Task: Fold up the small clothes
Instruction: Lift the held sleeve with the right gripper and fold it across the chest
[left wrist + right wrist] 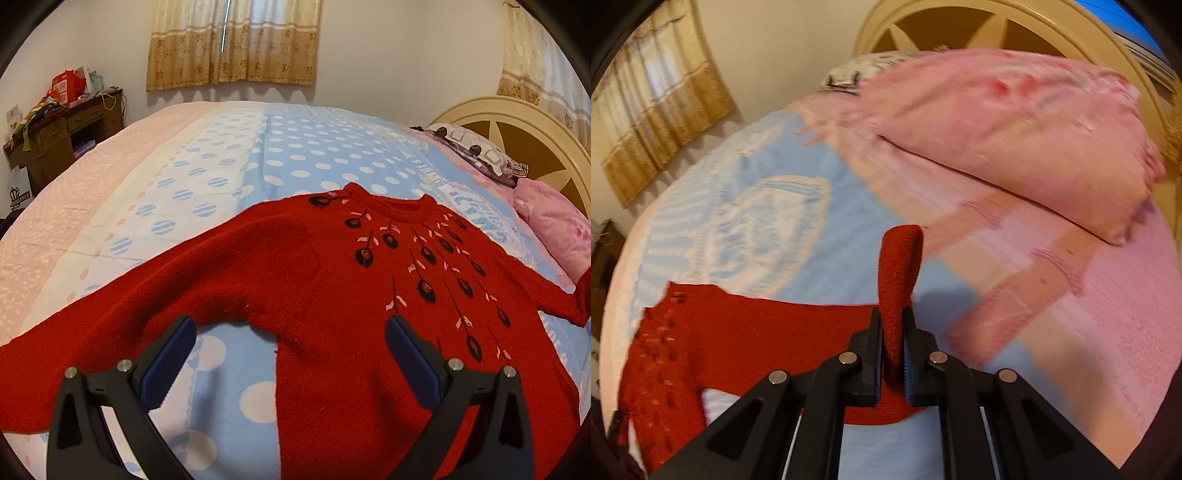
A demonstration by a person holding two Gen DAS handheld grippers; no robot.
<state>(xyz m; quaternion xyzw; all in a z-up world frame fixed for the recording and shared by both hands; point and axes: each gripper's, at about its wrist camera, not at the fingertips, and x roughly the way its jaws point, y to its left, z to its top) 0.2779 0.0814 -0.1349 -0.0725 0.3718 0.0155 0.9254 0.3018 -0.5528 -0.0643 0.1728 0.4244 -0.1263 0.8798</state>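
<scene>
A red knit sweater [314,266] with black and pink embroidery lies flat, front up, on the bed, sleeves spread to both sides. My left gripper [290,326] is open and empty, hovering just above the sweater's left armpit area. In the right wrist view, my right gripper [892,317] is shut on the cuff of the sweater's right sleeve [899,266], which sticks up between the fingers. The sleeve trails left to the sweater body [676,332]. The right view is motion blurred.
The bed has a blue, white and pink dotted cover [207,155]. Pink pillows [1015,136] and a patterned pillow [476,147] lie by the cream headboard [517,125]. A cluttered wooden desk [62,129] stands at the far left. Curtains [232,40] hang behind.
</scene>
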